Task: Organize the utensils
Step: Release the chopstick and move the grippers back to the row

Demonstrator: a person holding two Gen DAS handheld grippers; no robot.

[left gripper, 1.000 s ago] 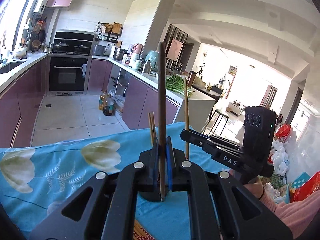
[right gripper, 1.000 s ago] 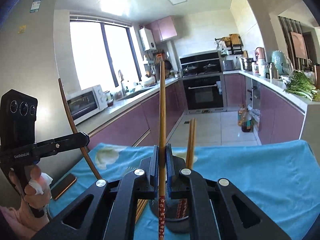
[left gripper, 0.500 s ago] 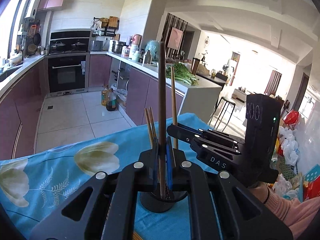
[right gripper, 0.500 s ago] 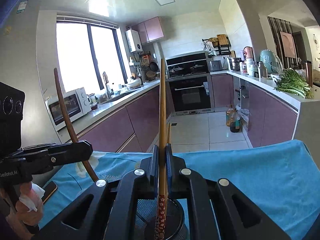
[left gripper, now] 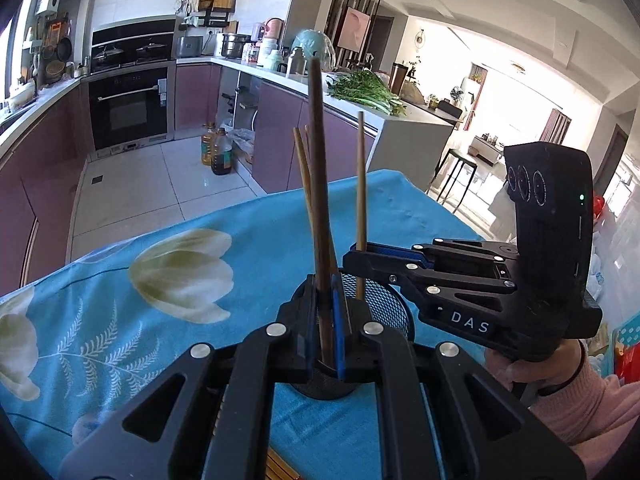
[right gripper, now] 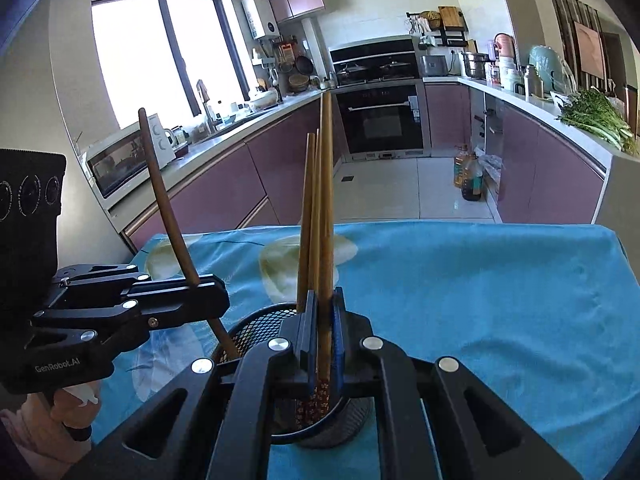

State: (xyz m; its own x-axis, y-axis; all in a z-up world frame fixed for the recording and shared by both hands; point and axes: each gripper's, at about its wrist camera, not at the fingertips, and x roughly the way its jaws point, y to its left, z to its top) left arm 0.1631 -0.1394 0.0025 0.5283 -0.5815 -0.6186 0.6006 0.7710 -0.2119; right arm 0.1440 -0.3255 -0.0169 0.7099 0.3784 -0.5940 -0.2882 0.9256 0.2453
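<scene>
Left gripper (left gripper: 326, 320) is clamped on a dark chopstick (left gripper: 318, 184), which stands upright between the fingers with its lower end down inside the mesh cup (left gripper: 386, 304). Right gripper (right gripper: 322, 336) is clamped on a light chopstick (right gripper: 327, 200), also upright between the fingers; its patterned red lower end (right gripper: 316, 400) dips into the same cup (right gripper: 256, 328). In the left wrist view the right gripper (left gripper: 356, 256) sits just to the right of the left fingers, over the cup rim, and the light chopstick (left gripper: 361, 200) rises through its tips. In the right wrist view the left gripper (right gripper: 218, 296) comes in from the left of the right fingers, with the dark chopstick (right gripper: 164, 200) tilted and its lower end reaching the cup's near left rim. The cup already holds two more light chopsticks (right gripper: 309, 216); they stand just left of the held one, leaning close against it, and sit just behind the dark one in the left wrist view (left gripper: 302, 168). The cup stands on a blue floral cloth (right gripper: 460, 280), directly under both sets of fingers. More chopsticks (left gripper: 280, 468) lie flat on the cloth below the left gripper body, only partly visible.
</scene>
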